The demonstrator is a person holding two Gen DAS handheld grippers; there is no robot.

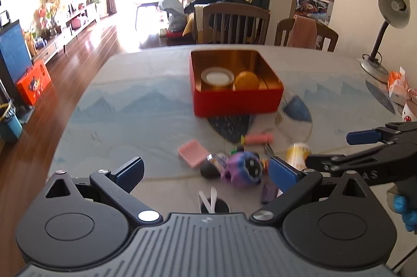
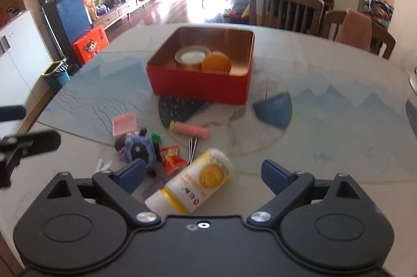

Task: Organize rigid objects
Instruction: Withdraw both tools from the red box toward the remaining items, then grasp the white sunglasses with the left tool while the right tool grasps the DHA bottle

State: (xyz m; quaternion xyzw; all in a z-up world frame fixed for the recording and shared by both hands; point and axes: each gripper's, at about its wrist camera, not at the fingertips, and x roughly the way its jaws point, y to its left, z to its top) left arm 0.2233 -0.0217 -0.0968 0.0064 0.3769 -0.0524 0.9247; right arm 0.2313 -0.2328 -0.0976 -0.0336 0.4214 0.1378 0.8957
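Observation:
A red tin box [image 1: 235,101] [image 2: 198,84] stands mid-table and holds a round white-lidded jar [image 1: 217,76] [image 2: 192,57] and an orange disc [image 1: 246,81] [image 2: 216,62]. Loose items lie in front of it: a pink square tray [image 1: 192,152] [image 2: 124,124], a pink cylinder [image 1: 258,139] [image 2: 190,130], a purple toy [image 1: 243,167] [image 2: 138,146], a red packet [image 2: 170,156] and a yellow-white bottle [image 2: 192,186] [image 1: 298,153] on its side. My left gripper [image 1: 206,172] is open above the toy. My right gripper [image 2: 203,171] is open around the bottle, not touching it.
Two wooden chairs [image 1: 234,24] stand at the table's far edge. A desk lamp [image 1: 383,35] and small packets [image 1: 398,87] sit at the right. Metal tweezers [image 2: 192,149] lie by the cylinder. The floor drops off at the left.

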